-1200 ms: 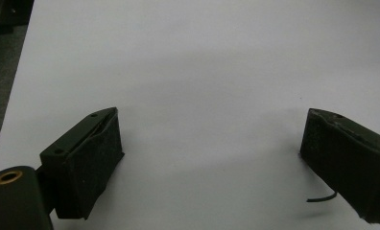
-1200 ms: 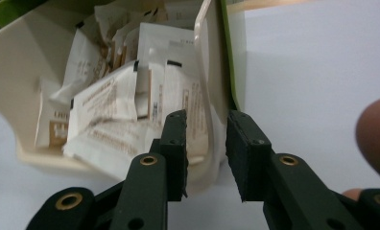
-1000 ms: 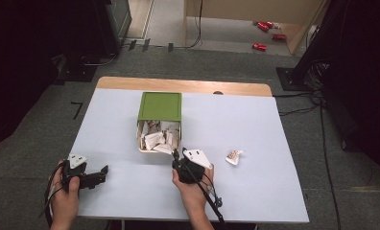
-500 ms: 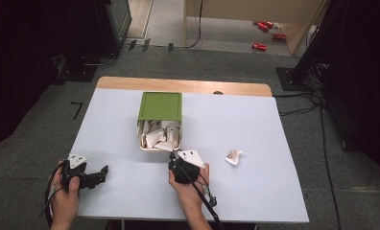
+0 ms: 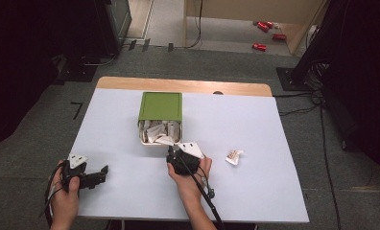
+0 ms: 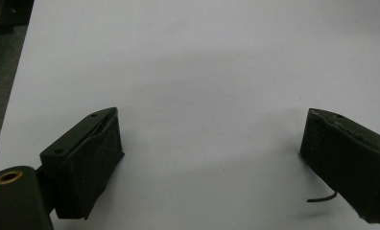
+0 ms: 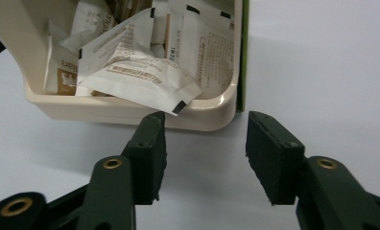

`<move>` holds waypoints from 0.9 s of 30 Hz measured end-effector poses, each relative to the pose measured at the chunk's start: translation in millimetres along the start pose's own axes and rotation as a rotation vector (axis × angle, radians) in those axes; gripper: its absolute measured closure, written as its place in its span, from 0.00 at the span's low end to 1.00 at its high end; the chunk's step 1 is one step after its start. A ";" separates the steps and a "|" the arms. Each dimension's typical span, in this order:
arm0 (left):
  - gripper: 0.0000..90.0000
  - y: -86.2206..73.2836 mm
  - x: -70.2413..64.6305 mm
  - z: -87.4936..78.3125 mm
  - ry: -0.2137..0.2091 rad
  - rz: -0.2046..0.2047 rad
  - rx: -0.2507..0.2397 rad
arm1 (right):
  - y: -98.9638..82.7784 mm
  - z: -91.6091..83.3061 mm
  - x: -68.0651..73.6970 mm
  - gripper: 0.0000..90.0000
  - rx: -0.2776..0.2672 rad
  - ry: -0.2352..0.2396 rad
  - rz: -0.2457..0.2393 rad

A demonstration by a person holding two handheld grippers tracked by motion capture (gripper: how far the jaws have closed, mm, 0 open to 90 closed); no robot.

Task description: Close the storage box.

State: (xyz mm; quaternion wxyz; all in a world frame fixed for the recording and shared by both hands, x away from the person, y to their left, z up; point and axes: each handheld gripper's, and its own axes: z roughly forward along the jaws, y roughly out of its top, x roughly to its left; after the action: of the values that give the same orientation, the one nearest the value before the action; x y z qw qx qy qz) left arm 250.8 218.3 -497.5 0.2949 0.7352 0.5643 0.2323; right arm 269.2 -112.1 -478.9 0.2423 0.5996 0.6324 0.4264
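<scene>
A person sits at a white-topped table [image 5: 255,120] with a wooden far edge, holding a black two-jaw gripper in each hand. The right gripper [image 7: 205,155] is just in front of a cream plastic box [image 7: 130,112] with a green lid [image 5: 160,105] slid back over its far half. Its jaws have just been opening and now stand apart with nothing between them, their tips close to the box's near rim without touching it. The box is full of white paper sachets, and one crumpled white sachet [image 7: 135,72] printed with small text hangs over that near rim, one black-marked corner just above the gripper's left jaw. The box sits near the middle of the table. Another small crumpled sachet [image 5: 234,156] lies alone on the tabletop to the right of the right hand [image 5: 190,175]. The left gripper [image 6: 212,163] rests near the table's front left corner, well apart from the box, jaws spread wide over bare white tabletop and empty.
</scene>
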 end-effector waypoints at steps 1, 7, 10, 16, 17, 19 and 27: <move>0.09 0.0 0.0 0.0 0.000 0.000 0.000 | 1.3 1.1 -1.3 0.53 0.001 -0.002 0.003; 0.09 0.1 0.0 0.0 0.000 0.000 0.000 | 9.4 6.9 -8.1 0.52 0.008 -0.029 0.002; 0.09 0.0 0.1 0.0 0.000 0.000 0.001 | 11.6 8.6 -8.6 0.52 0.015 -0.030 -0.004; 0.09 0.0 0.0 0.0 0.000 0.000 0.000 | 11.8 9.3 -10.7 0.45 0.012 -0.037 -0.017; 0.09 0.0 0.0 0.0 0.000 0.000 0.000 | 12.1 9.0 -11.1 0.38 0.019 -0.034 -0.020; 0.09 0.0 0.0 0.0 0.000 0.000 0.000 | 13.2 7.9 -12.5 0.29 0.048 0.018 -0.016; 0.08 0.0 0.0 0.0 0.000 0.000 0.001 | 17.8 -8.7 -16.1 0.19 0.111 0.052 -0.107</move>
State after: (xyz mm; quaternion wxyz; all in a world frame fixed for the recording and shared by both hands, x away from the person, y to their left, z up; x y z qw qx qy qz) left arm 250.7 218.3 -497.5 0.2947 0.7353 0.5644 0.2322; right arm 274.6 -131.2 -462.9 0.2147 0.5663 0.6922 0.3926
